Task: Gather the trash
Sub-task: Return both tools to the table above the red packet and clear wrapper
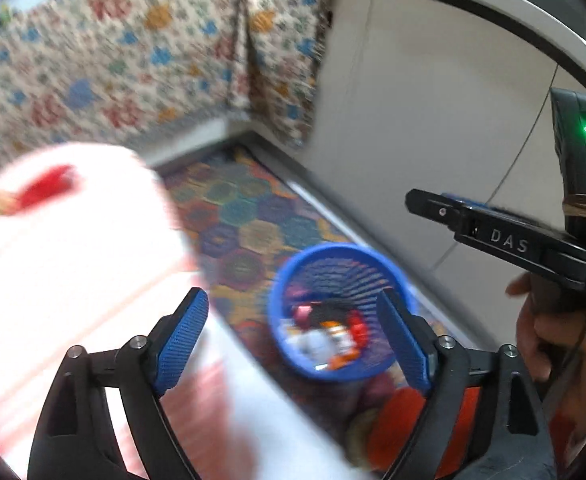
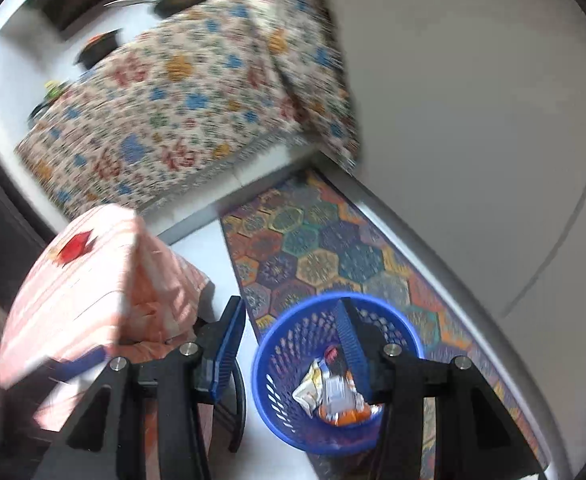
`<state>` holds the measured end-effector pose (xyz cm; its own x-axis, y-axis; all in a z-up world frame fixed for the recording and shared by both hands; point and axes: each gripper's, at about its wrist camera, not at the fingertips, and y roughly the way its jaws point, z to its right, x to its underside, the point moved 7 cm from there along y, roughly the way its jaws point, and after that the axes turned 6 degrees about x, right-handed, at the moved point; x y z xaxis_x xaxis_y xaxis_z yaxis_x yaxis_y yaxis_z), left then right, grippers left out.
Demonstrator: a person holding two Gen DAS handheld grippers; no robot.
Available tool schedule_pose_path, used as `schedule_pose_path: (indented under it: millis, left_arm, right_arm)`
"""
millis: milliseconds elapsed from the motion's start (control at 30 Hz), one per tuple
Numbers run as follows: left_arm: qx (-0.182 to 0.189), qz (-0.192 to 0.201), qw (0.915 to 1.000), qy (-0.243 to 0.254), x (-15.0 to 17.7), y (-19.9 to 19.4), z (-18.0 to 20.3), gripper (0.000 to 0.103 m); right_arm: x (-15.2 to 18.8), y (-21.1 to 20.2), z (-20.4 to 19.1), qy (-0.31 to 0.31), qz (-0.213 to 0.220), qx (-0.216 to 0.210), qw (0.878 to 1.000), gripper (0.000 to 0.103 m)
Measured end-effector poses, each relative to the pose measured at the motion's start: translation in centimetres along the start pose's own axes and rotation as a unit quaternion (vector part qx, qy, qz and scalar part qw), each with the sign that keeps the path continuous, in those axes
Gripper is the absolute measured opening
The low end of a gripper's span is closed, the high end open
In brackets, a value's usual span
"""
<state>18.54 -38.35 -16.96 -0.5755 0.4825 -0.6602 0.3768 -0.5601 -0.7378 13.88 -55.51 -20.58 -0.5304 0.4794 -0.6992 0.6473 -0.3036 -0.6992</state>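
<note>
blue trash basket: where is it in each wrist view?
Left wrist: blue basket sits lower centre-right, between the open fingers of the left gripper, wrappers inside.
Right wrist: blue basket sits bottom centre, partly behind the right finger of the right gripper.
Shared landmark: hexagon-patterned rug under the basket.

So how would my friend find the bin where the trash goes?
Look down at the long rug with colourful hexagons beside the pale wall. Near its edge stands a round blue basket with holes in its sides. It is the only blue container there, with crumpled wrappers inside.
</note>
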Motion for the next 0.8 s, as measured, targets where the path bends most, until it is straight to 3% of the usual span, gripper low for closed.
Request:
schedule_pose_path:
  millis: [67,200,400,633,800]
  left_arm:
    - [-0.036,0.002,0.9993,0.006,0.6,-2.3,-2.4,0.091]
    - [-0.102,-0.009,0.9943,-0.030,2.9,-5.2,-10.2,0.092]
    - [-0.198,-0.017,0.9741,-0.108,5.7,-6.4,-22.3,0.092]
    - [-0.234,-0.039,0.9587,-0.157,6.9,-4.0,-29.9,0.092]
    - [-0.229,-0.035,0.9583,-0.167,5.7,-2.6,-31.2,0.094]
  right_arm:
    - [0.1,-1.0,-2.2,-0.033,0.017,-0.008,0.999,0.049]
    - [1.4,-3.2,-8.7,-0.109,0.040,-0.055,0.992,0.051]
    - [4.3,-3.1,-18.8,-0.205,0.002,-0.124,0.971,0.051]
    - [6.6,0.8,-28.6,-0.287,-0.048,-0.139,0.946,0.051]
    - [7.8,3.4,-29.9,-0.292,-0.071,-0.130,0.945,0.052]
